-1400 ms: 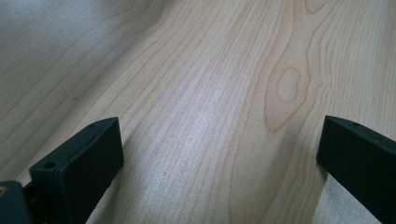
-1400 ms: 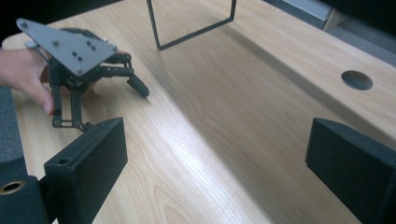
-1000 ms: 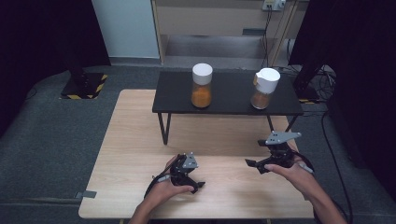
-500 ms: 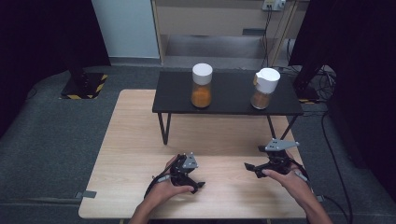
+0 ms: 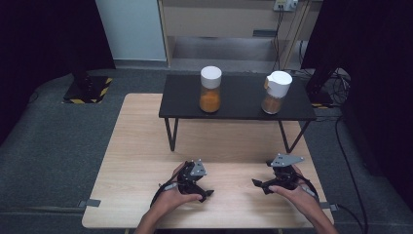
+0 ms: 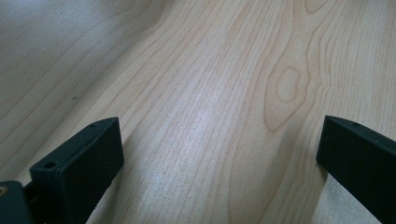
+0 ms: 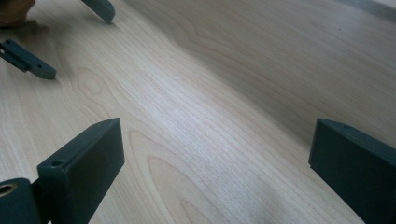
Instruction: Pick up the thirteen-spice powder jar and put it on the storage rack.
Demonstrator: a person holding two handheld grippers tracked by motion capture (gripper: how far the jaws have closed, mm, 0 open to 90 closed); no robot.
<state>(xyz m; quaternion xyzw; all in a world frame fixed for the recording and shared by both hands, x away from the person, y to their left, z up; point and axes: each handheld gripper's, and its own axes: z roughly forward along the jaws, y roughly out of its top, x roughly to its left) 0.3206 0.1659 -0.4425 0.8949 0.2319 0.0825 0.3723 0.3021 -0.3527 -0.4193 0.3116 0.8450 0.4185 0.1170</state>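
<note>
Two clear jars with white lids and orange-brown contents stand on a low black shelf (image 5: pixel 238 109): one jar (image 5: pixel 210 90) left of its middle, the other jar (image 5: pixel 276 92) toward its right end. My left gripper (image 5: pixel 204 183) rests on the wooden table (image 5: pixel 141 146) near the front edge, open and empty, with bare wood between its jaws (image 6: pixel 219 154). My right gripper (image 5: pixel 260 175) sits low at the front right, pointing left, also open and empty (image 7: pixel 215 158). The left gripper's fingertips (image 7: pixel 32 65) appear at the top left of the right gripper view.
The shelf stands on thin legs across the far half of the table. A cabinet and cables lie beyond it, with dark curtains on both sides. Bare wood stretches between the grippers and under the shelf.
My right gripper has come down and toward the near edge of the table. The left gripper and both jars have stayed put.
</note>
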